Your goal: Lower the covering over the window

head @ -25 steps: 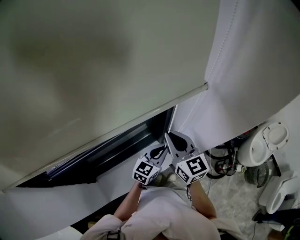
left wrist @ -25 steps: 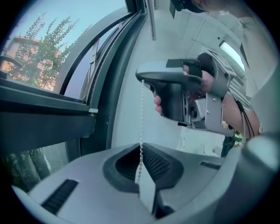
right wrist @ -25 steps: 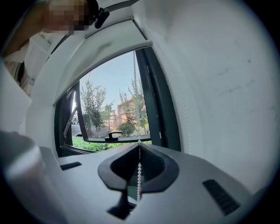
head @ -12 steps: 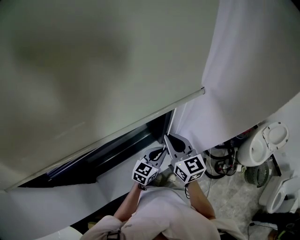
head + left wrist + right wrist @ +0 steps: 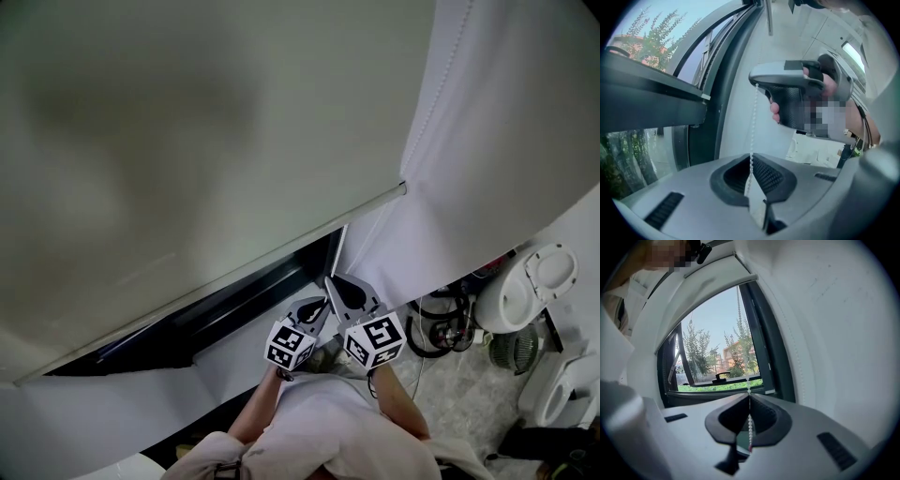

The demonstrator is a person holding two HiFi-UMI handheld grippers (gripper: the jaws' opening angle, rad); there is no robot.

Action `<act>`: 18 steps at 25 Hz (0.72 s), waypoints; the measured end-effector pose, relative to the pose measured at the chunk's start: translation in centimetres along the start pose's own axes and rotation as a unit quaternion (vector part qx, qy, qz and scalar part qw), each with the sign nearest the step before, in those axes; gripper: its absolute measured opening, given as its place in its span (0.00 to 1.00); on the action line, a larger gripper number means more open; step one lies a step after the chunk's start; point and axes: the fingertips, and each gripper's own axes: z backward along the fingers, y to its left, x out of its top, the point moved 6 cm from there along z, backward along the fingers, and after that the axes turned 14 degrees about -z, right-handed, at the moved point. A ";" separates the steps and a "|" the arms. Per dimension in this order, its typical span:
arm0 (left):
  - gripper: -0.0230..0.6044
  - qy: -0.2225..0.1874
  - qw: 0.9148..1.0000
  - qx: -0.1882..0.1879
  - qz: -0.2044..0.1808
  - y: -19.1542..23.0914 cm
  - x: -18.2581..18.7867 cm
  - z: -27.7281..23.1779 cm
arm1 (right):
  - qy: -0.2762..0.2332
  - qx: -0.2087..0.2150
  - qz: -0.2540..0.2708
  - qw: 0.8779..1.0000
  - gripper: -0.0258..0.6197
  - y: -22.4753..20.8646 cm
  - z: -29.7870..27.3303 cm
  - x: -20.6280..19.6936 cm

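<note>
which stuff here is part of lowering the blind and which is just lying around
Job: roller blind, bead chain, window, left gripper and right gripper, both shut on the chain.
Lying about: white curtain, coiled black cables, small fan.

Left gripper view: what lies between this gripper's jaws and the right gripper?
Only the bead chain, from the left gripper up to the right gripper, in the left gripper view.

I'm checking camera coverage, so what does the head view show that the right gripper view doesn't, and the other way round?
Head view only: the left gripper and a white rounded object at the right. Right gripper view only: trees outside, and the bead chain pinched in shut jaws. Both: the right gripper and the dark window frame.
</note>
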 end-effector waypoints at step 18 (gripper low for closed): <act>0.16 -0.024 1.000 0.001 -0.004 0.7 3.3 3.5 | 0.061 -0.028 -0.022 0.997 0.04 -2.3 -0.9 -4.8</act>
